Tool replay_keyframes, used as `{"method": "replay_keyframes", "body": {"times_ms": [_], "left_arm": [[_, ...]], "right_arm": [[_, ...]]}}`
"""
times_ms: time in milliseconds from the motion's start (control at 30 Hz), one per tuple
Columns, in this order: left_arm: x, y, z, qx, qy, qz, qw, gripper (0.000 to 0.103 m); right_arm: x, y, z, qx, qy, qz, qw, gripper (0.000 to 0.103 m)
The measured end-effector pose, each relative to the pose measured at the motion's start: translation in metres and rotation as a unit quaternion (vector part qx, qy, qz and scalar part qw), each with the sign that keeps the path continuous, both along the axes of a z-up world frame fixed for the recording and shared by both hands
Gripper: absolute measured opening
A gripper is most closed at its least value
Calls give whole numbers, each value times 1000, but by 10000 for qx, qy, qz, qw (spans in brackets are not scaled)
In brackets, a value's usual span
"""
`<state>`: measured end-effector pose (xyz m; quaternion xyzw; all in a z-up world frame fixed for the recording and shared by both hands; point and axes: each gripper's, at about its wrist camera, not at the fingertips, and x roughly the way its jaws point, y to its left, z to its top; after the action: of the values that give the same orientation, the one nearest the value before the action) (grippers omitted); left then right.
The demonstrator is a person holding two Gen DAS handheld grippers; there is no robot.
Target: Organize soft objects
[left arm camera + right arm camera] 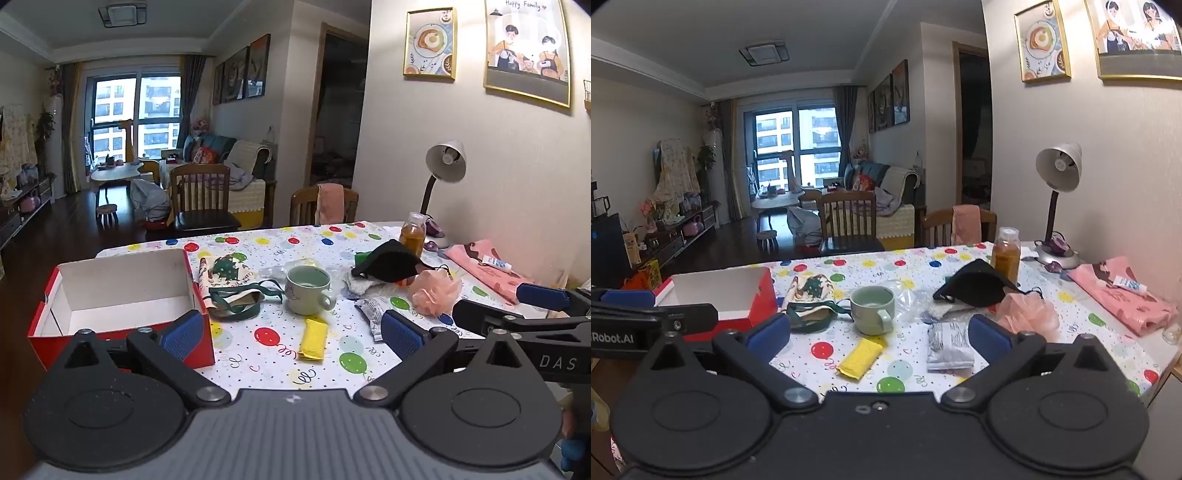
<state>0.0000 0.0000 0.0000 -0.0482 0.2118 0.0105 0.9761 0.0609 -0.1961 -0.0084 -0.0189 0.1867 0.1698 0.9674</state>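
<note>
An open red box (122,295) with a white inside stands at the table's left; it also shows in the right wrist view (738,295). Soft things lie on the balloon-print cloth: a yellow sponge (313,339) (860,357), a printed cloth bag with green straps (232,284) (812,299), a black face mask (391,263) (975,285), a peach bath pouf (434,291) (1030,312) and a folded pink cloth (487,267) (1126,295). My left gripper (291,332) is open and empty near the front edge. My right gripper (879,334) is open and empty too.
A green mug (308,290) (873,308) stands mid-table, with a grey foil packet (949,345) (371,314), clear plastic wrap (908,295), an amber bottle (413,232) (1006,254) and a desk lamp (443,166) (1058,173) by the wall. Chairs (201,195) stand behind the table.
</note>
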Motion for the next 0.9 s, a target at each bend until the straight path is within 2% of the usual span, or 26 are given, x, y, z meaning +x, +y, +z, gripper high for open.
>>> {"method": "replay_keyframes", "body": {"times_ms": [200,267,400,533,900], "left_arm": [[-5,1,0,-59,30,-143,9999,103],[-15,4,5,-62,-74,-25,10000,103],[-10,12,8,-183,94,-4,9998,103],[-7,8,6,-120,92,80,9999,103],[-12,8,8,-97,-50,103,9999,103]], "right_arm": [[-2,3,0,-145,56,-52,9999,103],[-1,11,10,-146,56,-38,9999,103],[0,8,12,-87,-84,20,9999,103],[-10,13,8,-133,-224,70,9996,103],[-10,15,12,-124,-239,88,9996,103]]}}
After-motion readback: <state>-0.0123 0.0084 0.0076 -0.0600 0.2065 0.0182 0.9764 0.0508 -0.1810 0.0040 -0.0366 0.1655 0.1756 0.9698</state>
